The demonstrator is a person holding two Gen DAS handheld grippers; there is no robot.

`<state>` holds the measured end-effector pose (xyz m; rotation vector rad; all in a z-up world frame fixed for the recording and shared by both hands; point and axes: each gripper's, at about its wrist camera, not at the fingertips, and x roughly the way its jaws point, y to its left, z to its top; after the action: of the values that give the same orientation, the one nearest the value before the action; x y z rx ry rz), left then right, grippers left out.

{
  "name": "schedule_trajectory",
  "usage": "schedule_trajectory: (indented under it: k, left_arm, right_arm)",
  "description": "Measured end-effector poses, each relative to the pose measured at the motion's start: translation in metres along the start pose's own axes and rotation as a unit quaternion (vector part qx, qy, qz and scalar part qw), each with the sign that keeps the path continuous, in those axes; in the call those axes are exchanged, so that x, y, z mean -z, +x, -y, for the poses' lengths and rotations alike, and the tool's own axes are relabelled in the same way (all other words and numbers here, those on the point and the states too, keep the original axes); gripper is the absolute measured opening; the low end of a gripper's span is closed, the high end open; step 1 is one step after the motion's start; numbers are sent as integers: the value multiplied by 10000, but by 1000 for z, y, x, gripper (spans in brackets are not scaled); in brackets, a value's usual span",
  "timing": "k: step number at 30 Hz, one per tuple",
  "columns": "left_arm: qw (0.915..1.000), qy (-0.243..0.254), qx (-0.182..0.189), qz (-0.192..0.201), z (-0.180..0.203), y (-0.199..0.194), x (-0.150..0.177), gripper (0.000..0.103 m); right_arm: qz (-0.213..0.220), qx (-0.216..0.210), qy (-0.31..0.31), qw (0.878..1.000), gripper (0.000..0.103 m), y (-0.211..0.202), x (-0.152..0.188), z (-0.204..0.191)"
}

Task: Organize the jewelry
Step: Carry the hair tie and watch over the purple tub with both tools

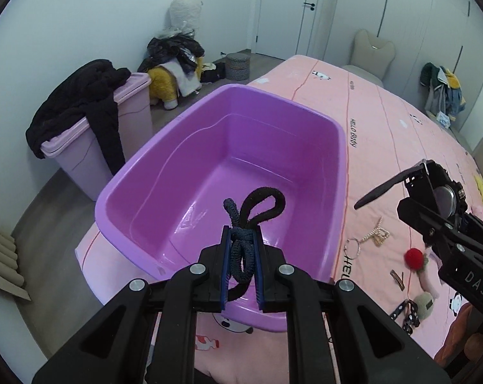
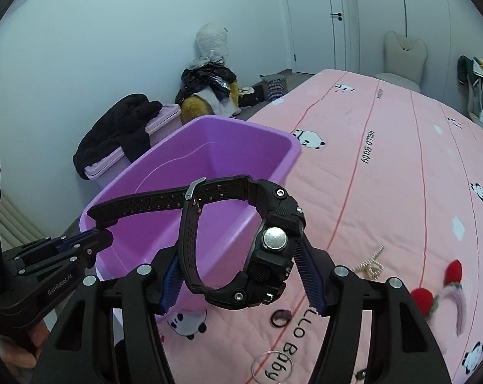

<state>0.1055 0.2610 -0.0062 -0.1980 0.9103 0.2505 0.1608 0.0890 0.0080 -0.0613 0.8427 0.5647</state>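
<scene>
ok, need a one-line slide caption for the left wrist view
Left gripper shut on dark hair ties above the empty purple tub on the pink bed.

Two hand-held grippers share the scene: the left hand-held gripper [image 1: 241, 256] pinches two hair ties [image 1: 241, 249], one dark blue and one black, and the right hand-held gripper [image 2: 238, 272] grips one black watch [image 2: 257, 256]. One purple tub [image 1: 340, 172] sits on one pink bed [image 1: 385, 121]. On the bedcover at four o'clock from the tub lie one gold pearl clip [image 1: 377, 233], one ring hoop [image 1: 353, 248], one red pompom hairpiece [image 1: 414, 257] and one brown hair clip [image 1: 397, 279]. One lilac bin [image 1: 81, 160] stands on the floor at nine o'clock.
</scene>
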Motion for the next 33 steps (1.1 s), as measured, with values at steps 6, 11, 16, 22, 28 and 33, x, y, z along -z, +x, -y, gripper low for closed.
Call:
schedule_trajectory:
  k: [6,11,16,22,28,33]
  left_arm:
    - [9990,-339,-141,-240,-27,28,-10,13]
    - [9973,-523,-250,-457,-37,55,-20,13]
    - [9951,-606,-360,-690,-40,76,-22,13]
    - [9912,-849,-383,-942,-48,102,-23,13]
    - [9880,-915,-402,-1176,-47,120,-23,13]
    - [9870,-912,-467,-1236,-48,128,-23,13]
  right_arm:
    - [-315,-170,-238,9991,60,55,-33,-24]
    - [-640,-252,-333,9971,60,98,-51,-31]
    - [-1062,-322,-416,9930,60,141,-62,-35]
    - [-1551,-240,-438,9866,60,183,-63,-38]
    - [-1786,81,-672,9816,60,208,-67,-45]
    - [-1853,149,-736,9798,60,218,-71,-46]
